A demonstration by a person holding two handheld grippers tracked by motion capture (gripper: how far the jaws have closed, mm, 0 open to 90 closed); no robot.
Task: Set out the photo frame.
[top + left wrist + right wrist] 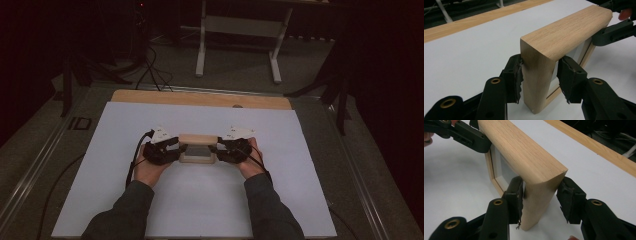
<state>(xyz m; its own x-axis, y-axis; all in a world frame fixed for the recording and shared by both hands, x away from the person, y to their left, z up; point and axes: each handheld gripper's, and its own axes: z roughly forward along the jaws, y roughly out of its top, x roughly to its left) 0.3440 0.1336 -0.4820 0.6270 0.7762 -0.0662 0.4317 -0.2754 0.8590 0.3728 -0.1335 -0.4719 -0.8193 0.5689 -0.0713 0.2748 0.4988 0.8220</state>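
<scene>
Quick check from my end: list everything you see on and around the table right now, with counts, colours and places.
wooden frame: one, light wood, standing mid-sheet between both grippers
white sheet: one, covering the table
table: one, wooden edge showing at the far side
white stand: one, on the floor beyond
cables: black, on the floor far left
left hand-held gripper: black, jaws on the frame's left end
right hand-held gripper: black, jaws on the frame's right end

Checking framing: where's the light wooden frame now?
High view: light wooden frame sits mid-table on the white sheet, between the left gripper and right gripper.
</scene>
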